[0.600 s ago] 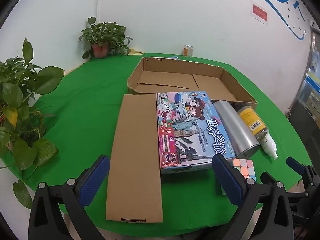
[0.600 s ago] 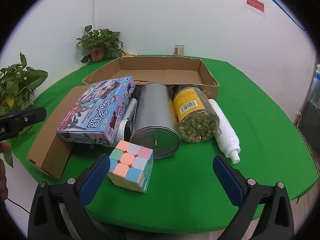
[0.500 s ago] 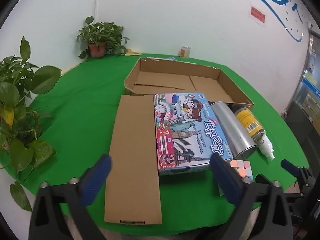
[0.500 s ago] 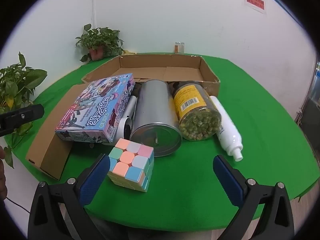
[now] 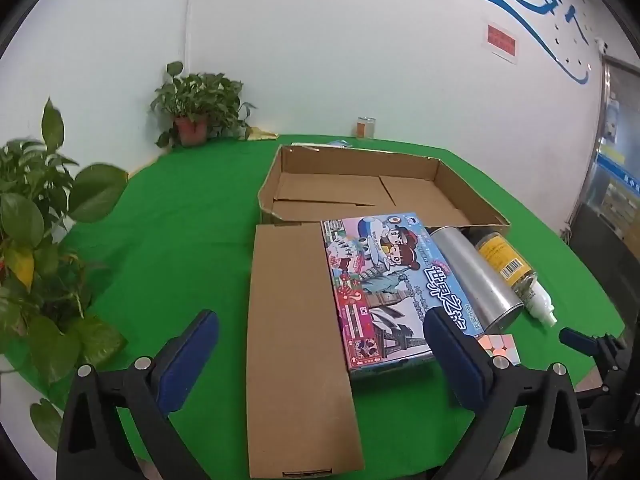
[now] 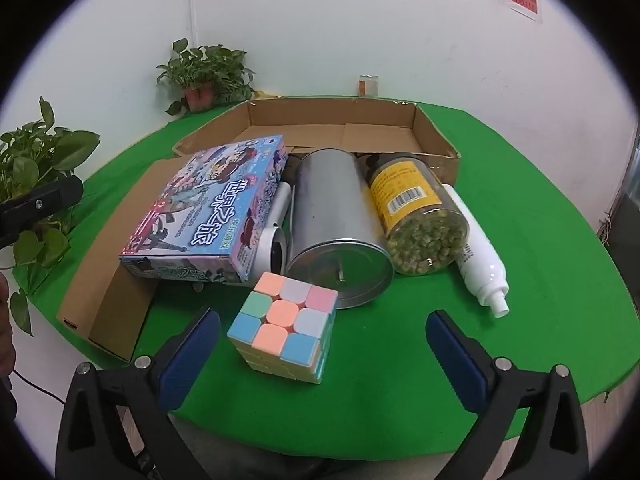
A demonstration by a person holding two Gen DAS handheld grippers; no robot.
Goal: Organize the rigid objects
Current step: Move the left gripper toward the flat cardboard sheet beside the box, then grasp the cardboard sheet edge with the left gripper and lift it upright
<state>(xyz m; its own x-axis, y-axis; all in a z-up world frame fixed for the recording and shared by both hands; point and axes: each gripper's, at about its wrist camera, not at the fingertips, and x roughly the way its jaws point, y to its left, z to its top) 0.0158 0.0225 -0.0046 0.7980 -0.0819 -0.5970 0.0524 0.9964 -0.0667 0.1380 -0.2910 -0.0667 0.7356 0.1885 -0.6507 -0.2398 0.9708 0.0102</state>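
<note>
An open cardboard box (image 5: pixel 472 196) (image 6: pixel 436 136) lies on the green table. In front of it lie a colourful game box (image 5: pixel 384 284) (image 6: pixel 208 208), a silver tin (image 5: pixel 476 276) (image 6: pixel 336 228), a jar of green peas (image 5: pixel 504 264) (image 6: pixel 416 216), a white bottle (image 5: pixel 540 300) (image 6: pixel 480 252) and a pastel puzzle cube (image 5: pixel 500 346) (image 6: pixel 284 324). My left gripper (image 5: pixel 320 360) is open and empty over the box's flap. My right gripper (image 6: pixel 320 356) is open, with the cube between its fingers, untouched.
The box's flat flap (image 5: pixel 296 344) stretches toward me. Potted plants stand at the far left (image 5: pixel 196 108) and near left (image 5: pixel 36 240). A small can (image 5: pixel 366 126) stands at the table's back edge. The table's front edge is close below both grippers.
Both grippers have shifted slightly; the right one is a little closer to the cube. No object has moved.
</note>
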